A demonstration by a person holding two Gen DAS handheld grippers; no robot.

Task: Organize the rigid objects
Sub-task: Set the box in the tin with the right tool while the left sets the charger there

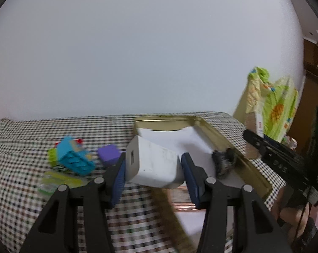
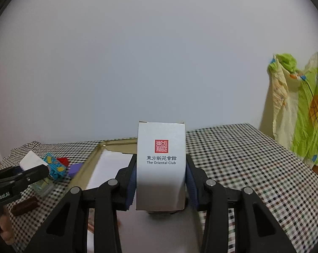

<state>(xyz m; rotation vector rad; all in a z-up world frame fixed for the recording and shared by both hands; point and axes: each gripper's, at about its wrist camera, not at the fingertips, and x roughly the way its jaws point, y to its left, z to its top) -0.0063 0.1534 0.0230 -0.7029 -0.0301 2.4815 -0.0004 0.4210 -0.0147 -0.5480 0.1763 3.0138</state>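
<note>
Charger (image 1: 153, 165), white and tilted, is sitting clamped in our left gripper (image 1: 152, 174) above the checked cloth (image 1: 21, 139) beside the gold tin (image 1: 222, 139); we are pinching an upright white carton (image 2: 161, 168) in our right gripper (image 2: 160, 181).

A white charger block (image 1: 152, 166), scuffed, with a slot in its near-left face, hangs tilted at 6 o'clock, clamped on both sides above the gold tin's (image 1: 218, 135) near-left corner. The shallow tin lies open on the checked cloth, white paper lining its floor, a dark fuzzy clump (image 1: 223, 161) against its right wall. A white carton (image 2: 161, 166) printed "The Oriental Club" under a red seal stands upright at 6 o'clock, pinched at both sides. At 9 o'clock lie a blue-and-green toy block cluster (image 1: 72, 158) and a purple block (image 1: 108, 155).
</note>
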